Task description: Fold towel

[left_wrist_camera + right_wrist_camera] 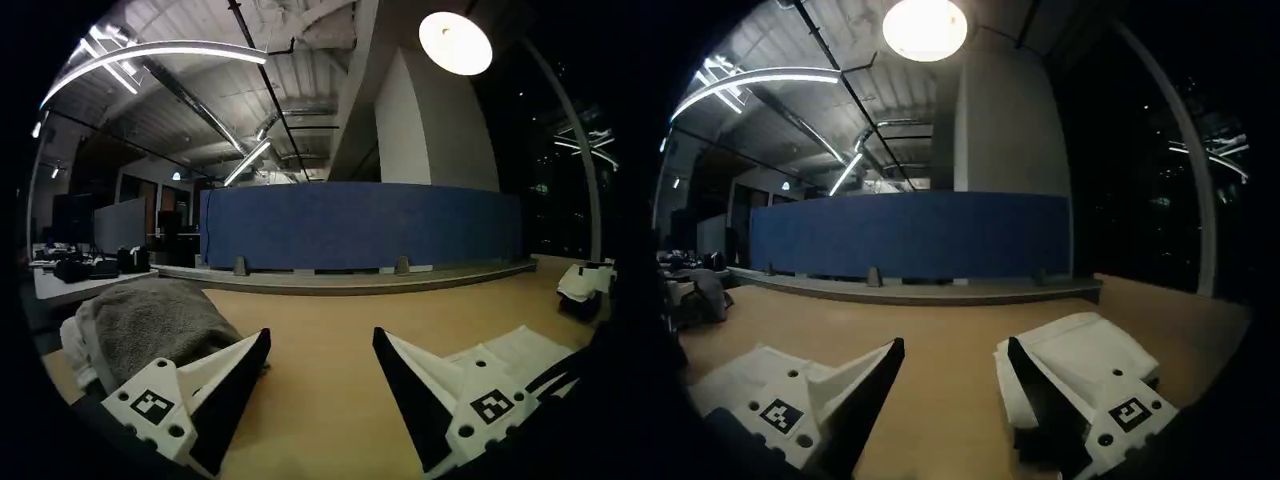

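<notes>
Fingers point(228, 384) of left gripper point(320, 332) spread wide, nothing between them but bare wooden tabletop point(336, 312). Same on right gripper point(954, 342): jaws apart, gripping nothing, low over the table. Grey towel point(152, 320) sits in a rumpled mound just outside the left gripper's left finger, partly hidden behind it; contact unclear. Something white point(74, 344) pokes out under its outer edge, can't tell what. Right gripper view has a grey heap point(708, 292) well off beyond its left finger, probably the same towel. No fold visible and the towel isn't laid flat. My read: whole job left. Grab, spread flat, then fold.
</notes>
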